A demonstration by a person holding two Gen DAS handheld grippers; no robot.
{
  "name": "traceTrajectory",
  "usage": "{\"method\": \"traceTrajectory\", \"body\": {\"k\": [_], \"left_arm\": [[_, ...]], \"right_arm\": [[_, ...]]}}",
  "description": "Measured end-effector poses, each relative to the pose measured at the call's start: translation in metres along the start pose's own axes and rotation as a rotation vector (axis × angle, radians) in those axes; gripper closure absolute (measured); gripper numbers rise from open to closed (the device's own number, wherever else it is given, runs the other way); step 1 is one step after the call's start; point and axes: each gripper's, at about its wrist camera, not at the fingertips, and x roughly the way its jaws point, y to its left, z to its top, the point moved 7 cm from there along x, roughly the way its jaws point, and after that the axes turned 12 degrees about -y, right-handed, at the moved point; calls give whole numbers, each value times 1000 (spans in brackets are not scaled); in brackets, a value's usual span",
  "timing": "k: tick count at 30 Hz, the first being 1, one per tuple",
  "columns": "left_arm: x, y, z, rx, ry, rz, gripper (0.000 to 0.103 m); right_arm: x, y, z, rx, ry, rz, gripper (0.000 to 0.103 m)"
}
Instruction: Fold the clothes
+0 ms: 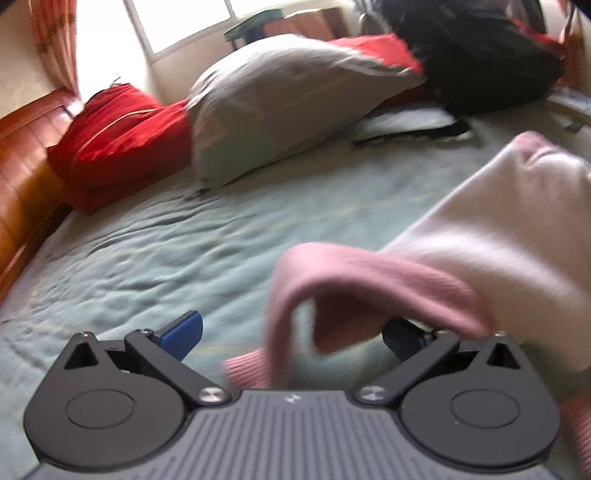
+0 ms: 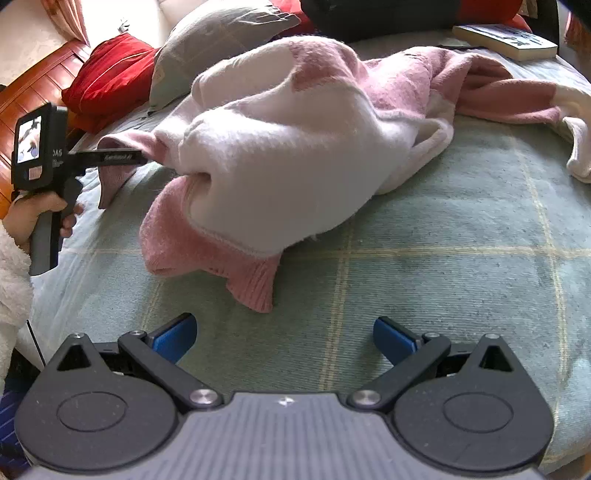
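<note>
A pink and white sweater lies bunched up on the green checked bed sheet. My left gripper is open, its blue pads wide apart. A pink ribbed part of the sweater hangs over its right finger and droops between the jaws. In the right wrist view the left gripper, held by a hand, reaches into the sweater's left side and lifts a pink fold. My right gripper is open just above the sheet, a little short of the sweater's pink hem, with nothing between its pads.
A red cushion and a grey pillow lie at the head of the bed, beside a wooden headboard. A black bag sits at the far right. A book rests beyond the sweater. A window is behind.
</note>
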Motion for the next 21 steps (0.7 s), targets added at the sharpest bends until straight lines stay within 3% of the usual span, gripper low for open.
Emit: {"method": "traceTrajectory", "body": {"k": [5,12,17,21], "left_arm": [[-10,9,-13,16,22,-8,1],[-49,-32,-2,74,-37,-224,1],[-74,-88,5,201,-88,-386,1],[-77,-123,2,374,-119,-384,1]], "right_arm": [[0,2,-2,-6,1,6,0],[1,3,-1,-9,6,11,0],[-1,3,-2,-6,7,16,0],[-2,3,-3,-4,7,19,0]]}}
